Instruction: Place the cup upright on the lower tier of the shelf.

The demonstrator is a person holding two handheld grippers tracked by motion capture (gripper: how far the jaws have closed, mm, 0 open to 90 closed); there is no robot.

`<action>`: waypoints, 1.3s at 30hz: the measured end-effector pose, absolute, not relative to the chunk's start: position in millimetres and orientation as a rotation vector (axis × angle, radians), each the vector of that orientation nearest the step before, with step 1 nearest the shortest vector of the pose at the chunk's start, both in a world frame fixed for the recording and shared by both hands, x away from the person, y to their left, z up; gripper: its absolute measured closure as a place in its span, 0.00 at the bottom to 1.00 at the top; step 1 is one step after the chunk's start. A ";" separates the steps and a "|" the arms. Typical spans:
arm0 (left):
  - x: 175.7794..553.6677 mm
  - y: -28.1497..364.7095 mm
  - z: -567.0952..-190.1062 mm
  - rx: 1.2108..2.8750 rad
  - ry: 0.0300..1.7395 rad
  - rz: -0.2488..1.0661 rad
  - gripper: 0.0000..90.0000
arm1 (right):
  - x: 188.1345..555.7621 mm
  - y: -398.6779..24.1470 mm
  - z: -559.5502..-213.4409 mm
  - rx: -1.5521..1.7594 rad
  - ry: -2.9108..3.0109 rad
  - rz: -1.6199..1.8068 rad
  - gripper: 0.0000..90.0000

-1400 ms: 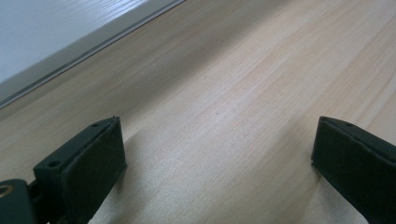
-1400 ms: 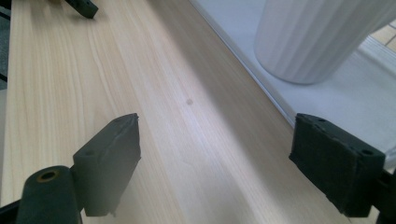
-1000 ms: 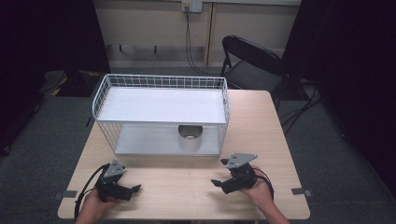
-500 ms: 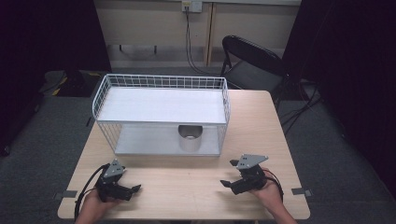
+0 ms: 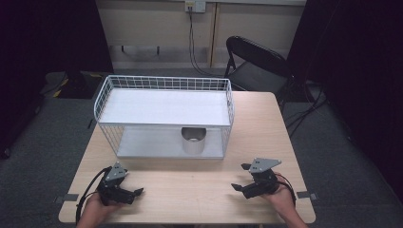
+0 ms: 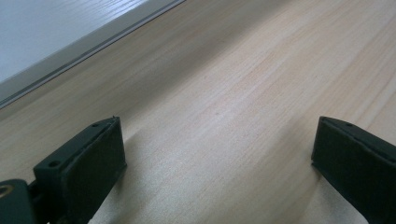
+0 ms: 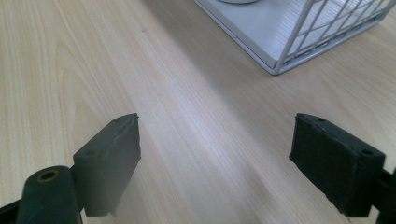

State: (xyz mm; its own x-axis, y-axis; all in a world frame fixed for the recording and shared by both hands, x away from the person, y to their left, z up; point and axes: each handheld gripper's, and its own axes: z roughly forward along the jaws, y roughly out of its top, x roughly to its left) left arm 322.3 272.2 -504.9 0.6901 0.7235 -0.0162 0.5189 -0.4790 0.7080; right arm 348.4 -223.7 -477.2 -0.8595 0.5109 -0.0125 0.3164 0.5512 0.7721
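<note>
A white two-tier wire rack (image 5: 164, 107) stands on the far half of the wooden table (image 5: 190, 190). A metal cup (image 5: 193, 139) sits on its lower shelf, right of the middle. My left gripper (image 5: 134, 192) rests near the front left corner, jaws pointing right. In the left gripper view it (image 6: 215, 154) is open over bare wood, with the rack's base edge (image 6: 51, 53) at upper left. My right gripper (image 5: 240, 176) is at the front right, jaws pointing left. In its own view it (image 7: 215, 140) is open and empty, with the rack's corner (image 7: 280, 58) ahead.
A black folding chair (image 5: 254, 59) stands behind the table's far right corner. Cables hang from a wall socket (image 5: 195, 5) at the back. Bare tabletop lies between the two grippers and in front of the rack.
My right gripper has slid to the right along the front of the table. The left gripper, the rack and the cup have stayed put.
</note>
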 end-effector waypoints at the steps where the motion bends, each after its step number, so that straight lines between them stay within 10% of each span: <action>1: 322.3 272.3 -504.8 2.191 0.946 0.372 0.02 | 348.4 -225.2 -477.6 0.698 2.553 1.200 0.17; 39: 322.3 272.2 -504.9 2.191 0.947 0.372 0.02 | 349.4 -265.6 -501.6 0.829 2.534 1.107 0.16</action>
State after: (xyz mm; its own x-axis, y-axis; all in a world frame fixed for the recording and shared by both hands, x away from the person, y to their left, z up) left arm 322.3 272.2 -504.9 0.6902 0.7235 -0.0163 0.5189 -0.4791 0.7079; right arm 349.4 -265.6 -501.6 -0.8056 0.5925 -0.0041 0.3996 0.5484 0.7346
